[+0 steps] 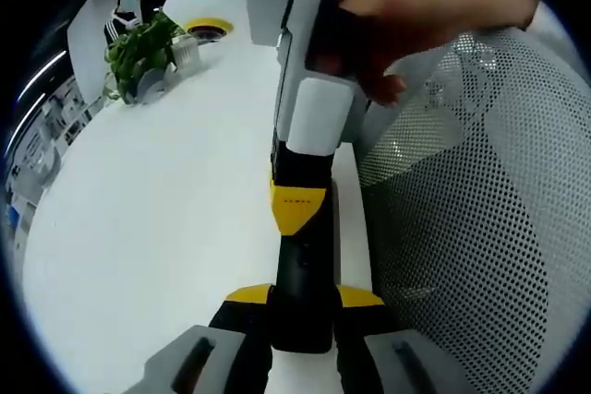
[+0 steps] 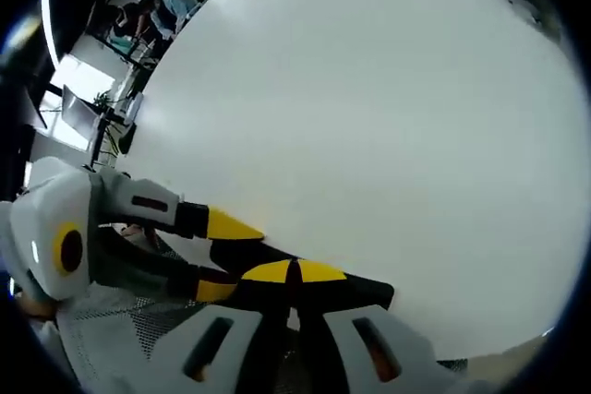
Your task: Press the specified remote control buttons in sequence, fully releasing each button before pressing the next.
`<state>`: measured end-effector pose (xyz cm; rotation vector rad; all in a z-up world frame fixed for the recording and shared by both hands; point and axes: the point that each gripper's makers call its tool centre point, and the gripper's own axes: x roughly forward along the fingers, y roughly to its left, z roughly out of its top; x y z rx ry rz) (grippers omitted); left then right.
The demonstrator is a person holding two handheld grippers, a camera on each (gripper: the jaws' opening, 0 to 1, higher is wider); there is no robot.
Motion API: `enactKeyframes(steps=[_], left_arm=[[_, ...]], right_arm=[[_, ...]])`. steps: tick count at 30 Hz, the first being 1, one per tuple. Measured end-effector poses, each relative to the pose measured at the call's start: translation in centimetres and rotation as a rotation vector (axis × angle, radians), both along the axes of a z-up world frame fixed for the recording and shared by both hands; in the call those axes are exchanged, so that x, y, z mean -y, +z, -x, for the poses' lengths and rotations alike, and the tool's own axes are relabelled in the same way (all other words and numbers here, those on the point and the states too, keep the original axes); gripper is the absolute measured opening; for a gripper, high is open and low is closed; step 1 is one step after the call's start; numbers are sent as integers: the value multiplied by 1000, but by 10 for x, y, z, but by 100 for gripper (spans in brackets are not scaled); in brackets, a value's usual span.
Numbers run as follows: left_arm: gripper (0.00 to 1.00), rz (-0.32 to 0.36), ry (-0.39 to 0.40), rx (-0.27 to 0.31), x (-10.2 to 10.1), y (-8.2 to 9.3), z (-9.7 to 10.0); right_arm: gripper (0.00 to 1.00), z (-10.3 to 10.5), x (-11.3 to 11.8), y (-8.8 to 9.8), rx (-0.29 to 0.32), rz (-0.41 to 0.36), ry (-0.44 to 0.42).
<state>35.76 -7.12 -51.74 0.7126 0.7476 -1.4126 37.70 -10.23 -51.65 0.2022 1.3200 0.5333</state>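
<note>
Black remote (image 1: 302,288) clamped between left gripper (image 1: 302,334) jaws, over white table (image 1: 157,228) edge; right gripper (image 1: 300,196) tip on it, pressing 1 button. Right gripper view: right gripper (image 2: 294,276) jaws closed, empty, tips on remote (image 2: 365,291); left gripper (image 2: 138,228) alongside. Next: lift fully off before next btn.

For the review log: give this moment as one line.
left gripper: shut on remote | right gripper: shut, tip at remote | white table below | mesh chair beside
</note>
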Motion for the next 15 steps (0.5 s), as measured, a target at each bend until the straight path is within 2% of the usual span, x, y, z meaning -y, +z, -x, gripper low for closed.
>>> enactKeyframes(steps=[9,12,15], left_arm=[[24,1,2,0,0,-1,0],[24,2,3,0,1,-1,0],[24,3,3,1,1,-1,0]], right_arm=[[0,-2,-4,-1,47,28,20],[0,-3,-5,-1,68,62,56],[0,-5,-4,-1,80,65,63]])
